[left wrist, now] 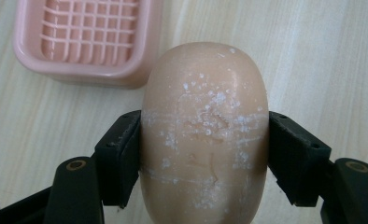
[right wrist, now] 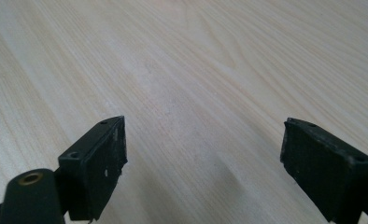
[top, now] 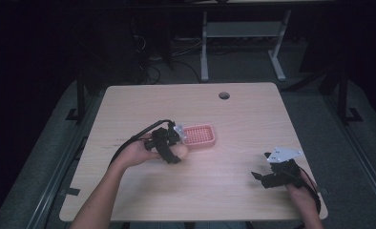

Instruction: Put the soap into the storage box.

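Two tools: left tool [top: 175, 153] clamps the soap [left wrist: 204, 135]; right tool [top: 261, 178] rests wide open, empty.

table: light wood top [top: 253, 119], rounded corners, round cable hole [top: 224, 95] near far edge
floor: grey [top: 358, 143], dim
behind: second desk, white legs [top: 204, 47], crossbar between them
cables: loose tangle on floor [top: 150, 67], far left
light: falls on tabletop, surroundings near black
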Tool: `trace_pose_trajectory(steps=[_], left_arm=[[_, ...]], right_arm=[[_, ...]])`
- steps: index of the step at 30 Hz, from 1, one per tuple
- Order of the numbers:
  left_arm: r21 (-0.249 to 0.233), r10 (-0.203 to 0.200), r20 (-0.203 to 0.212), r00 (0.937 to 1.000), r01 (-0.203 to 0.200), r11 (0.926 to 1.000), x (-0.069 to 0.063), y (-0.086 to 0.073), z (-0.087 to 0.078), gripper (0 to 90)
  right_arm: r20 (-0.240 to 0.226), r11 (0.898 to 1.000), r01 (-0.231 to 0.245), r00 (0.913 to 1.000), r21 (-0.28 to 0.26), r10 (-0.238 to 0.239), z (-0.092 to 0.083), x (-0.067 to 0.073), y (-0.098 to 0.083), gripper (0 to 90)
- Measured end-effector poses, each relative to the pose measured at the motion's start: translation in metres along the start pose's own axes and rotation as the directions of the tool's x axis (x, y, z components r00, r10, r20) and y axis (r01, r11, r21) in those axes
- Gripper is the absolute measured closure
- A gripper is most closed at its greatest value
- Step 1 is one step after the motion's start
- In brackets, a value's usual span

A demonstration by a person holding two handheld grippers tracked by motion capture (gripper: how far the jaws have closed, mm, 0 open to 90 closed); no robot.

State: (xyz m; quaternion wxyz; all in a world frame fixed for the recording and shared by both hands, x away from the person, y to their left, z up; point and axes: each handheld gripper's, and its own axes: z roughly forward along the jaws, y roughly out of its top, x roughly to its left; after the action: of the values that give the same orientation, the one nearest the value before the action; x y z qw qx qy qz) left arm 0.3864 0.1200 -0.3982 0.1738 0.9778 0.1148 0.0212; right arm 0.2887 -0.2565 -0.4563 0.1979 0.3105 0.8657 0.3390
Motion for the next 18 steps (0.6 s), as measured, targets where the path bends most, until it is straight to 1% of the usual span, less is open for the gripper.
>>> trace_pose_trajectory(steps=[5,9,10,12,15,18], left_arm=[[0.002,-0.005,0.003,1.0000,0.005,1.0000,0.005,0.005,0.000,31.9],[0.004,-0.001,-0.001,1.0000,0.001,1.0000,0.008,0.009,-0.001,31.8],[0.002,-0.002,0.005,1.0000,0.002,1.0000,0.009,0.010,-0.001,31.8],[0.009,0.001,-0.001,1.0000,-0.001,1.0000,0.011,0.013,0.000,31.9],[0.015,0.006,-0.001,1.0000,-0.006,0.9999,0.013,0.018,0.000,31.8],[0.010,0.004,-0.001,1.0000,-0.004,0.9999,0.015,0.022,0.001,31.8]], right_arm=[[0.003,1.000,-0.002,1.0000,-0.007,0.002,-0.001,0.000,0.000,14.0],[0.002,1.000,-0.007,1.0000,-0.011,0.007,-0.001,0.000,0.000,13.9],[0.001,1.000,-0.007,1.0000,-0.012,0.007,-0.001,0.000,0.000,14.0],[0.000,1.000,-0.008,1.0000,-0.012,0.008,-0.001,0.000,0.000,13.9],[0.001,1.000,-0.013,0.9999,-0.016,0.013,-0.001,0.000,0.000,13.9],[0.001,1.000,-0.014,0.9999,-0.018,0.014,-0.002,-0.001,0.000,14.0]])
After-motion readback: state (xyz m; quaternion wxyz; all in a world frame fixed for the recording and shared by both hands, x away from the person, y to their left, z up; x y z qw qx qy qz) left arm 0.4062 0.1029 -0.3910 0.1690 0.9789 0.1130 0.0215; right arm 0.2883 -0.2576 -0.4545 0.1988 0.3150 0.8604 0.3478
